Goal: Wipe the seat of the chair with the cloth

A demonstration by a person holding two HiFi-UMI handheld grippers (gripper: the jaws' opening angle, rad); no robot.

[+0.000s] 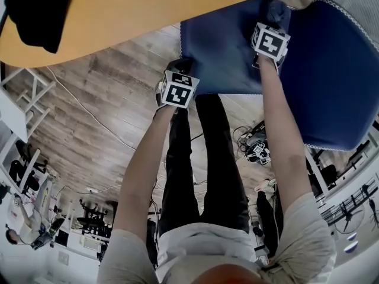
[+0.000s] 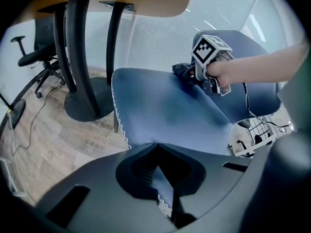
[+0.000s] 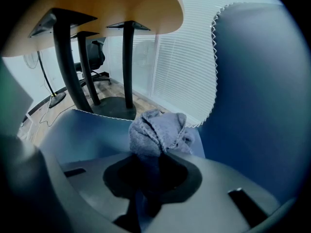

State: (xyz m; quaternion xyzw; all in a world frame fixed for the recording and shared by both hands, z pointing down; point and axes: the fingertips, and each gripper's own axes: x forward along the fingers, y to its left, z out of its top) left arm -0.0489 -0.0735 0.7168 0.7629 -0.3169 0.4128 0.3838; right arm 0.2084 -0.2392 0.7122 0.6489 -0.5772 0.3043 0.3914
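The wipe seems about to start: the right gripper [image 3: 150,171] clamps the bunched grey cloth [image 3: 155,130] at the rear of the blue chair seat [image 1: 225,46], whose front edge the left gripper [image 2: 163,178] pinches, so the next move likely calls for a pressed forward sweep.

Fuzzy terry cloth [image 3: 155,130], smooth matt fabric seat [image 1: 225,46], wood-grain floor [image 1: 100,99]

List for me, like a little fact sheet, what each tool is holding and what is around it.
left tool: shut on the front edge of the seat
right tool: shut on a bunched grey cloth, at the rear of the seat
seat: blue, white zigzag stitching along the edge
backrest: blue, same stitching
table: wooden top, beside the chair
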